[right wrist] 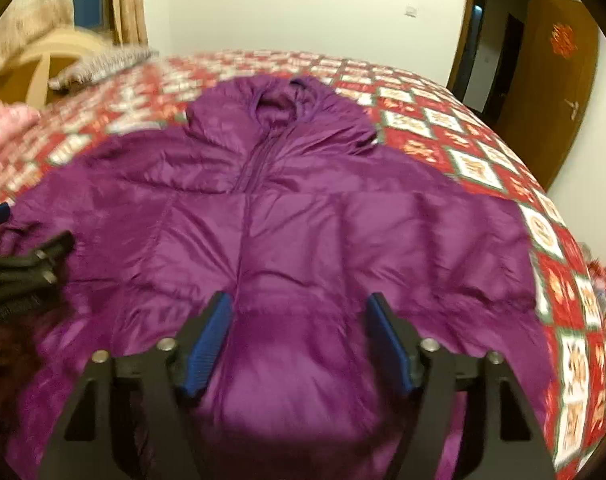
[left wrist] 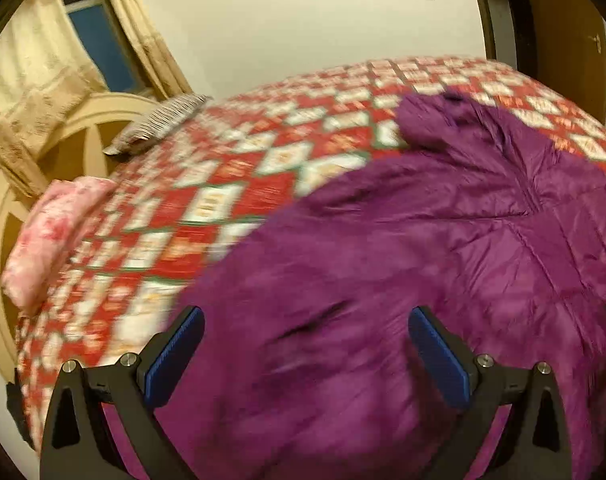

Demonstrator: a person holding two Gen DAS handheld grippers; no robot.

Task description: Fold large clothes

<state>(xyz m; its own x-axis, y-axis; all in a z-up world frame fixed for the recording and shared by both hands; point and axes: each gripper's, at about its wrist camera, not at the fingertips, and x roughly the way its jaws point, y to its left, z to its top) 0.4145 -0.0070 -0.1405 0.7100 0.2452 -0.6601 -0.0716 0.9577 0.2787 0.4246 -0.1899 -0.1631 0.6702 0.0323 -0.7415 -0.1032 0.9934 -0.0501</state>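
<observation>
A purple hooded puffer jacket lies spread front up on the bed, zipper closed, hood towards the far side. It also fills the lower right of the left wrist view. My right gripper is open and empty, hovering over the jacket's lower middle. My left gripper is open and empty over the jacket's left part; it also shows at the left edge of the right wrist view.
The bed has a red and white patterned cover. A pink pillow and a striped pillow lie near the cream headboard. Curtains and a window stand behind; a brown door is at right.
</observation>
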